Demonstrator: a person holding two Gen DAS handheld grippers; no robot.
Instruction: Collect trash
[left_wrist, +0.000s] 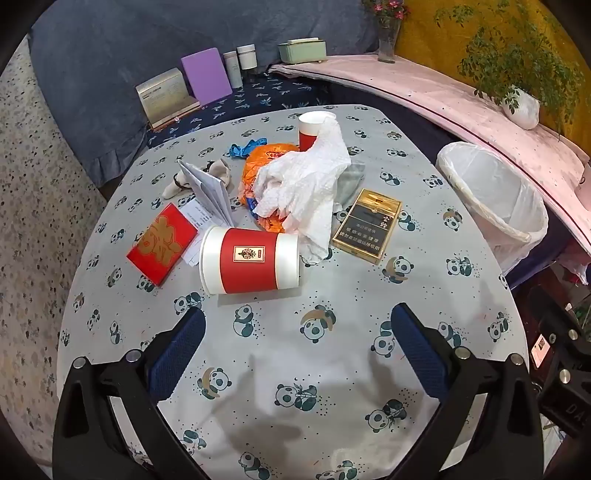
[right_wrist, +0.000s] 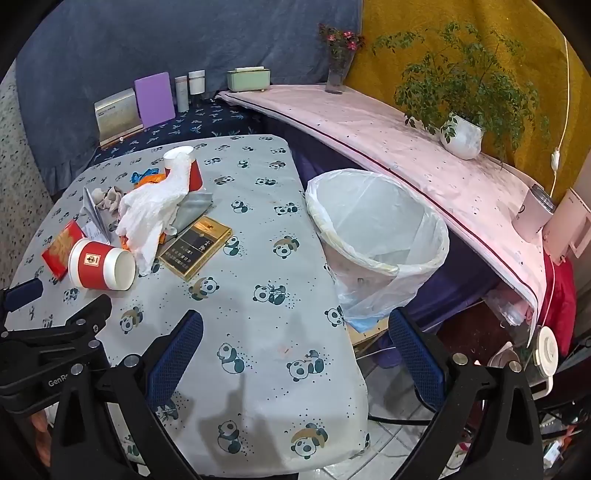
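Trash is heaped on the panda-print table (left_wrist: 332, 369). A red and white paper cup (left_wrist: 249, 260) (right_wrist: 101, 264) lies on its side. Behind it are crumpled white tissue (left_wrist: 306, 181) (right_wrist: 147, 210), an orange wrapper (left_wrist: 258, 162), a second cup standing upright (left_wrist: 312, 129) (right_wrist: 183, 164), a gold and black cigarette box (left_wrist: 365, 225) (right_wrist: 195, 245), a red envelope (left_wrist: 162, 243) (right_wrist: 61, 249) and folded paper (left_wrist: 210, 192). My left gripper (left_wrist: 297, 314) is open, just short of the fallen cup, nothing between its fingers. My right gripper (right_wrist: 295, 321) is open over the table's right edge, near the white-lined bin (right_wrist: 376, 236) (left_wrist: 491, 199).
A pink-covered shelf (right_wrist: 406, 136) curves behind the bin with a potted plant (right_wrist: 461, 136), a flower vase (right_wrist: 338, 74) and a white mug (right_wrist: 532, 214). Boxes and jars (left_wrist: 207, 77) stand on a dark blue cloth at the back. Cables and clutter lie on the floor at right.
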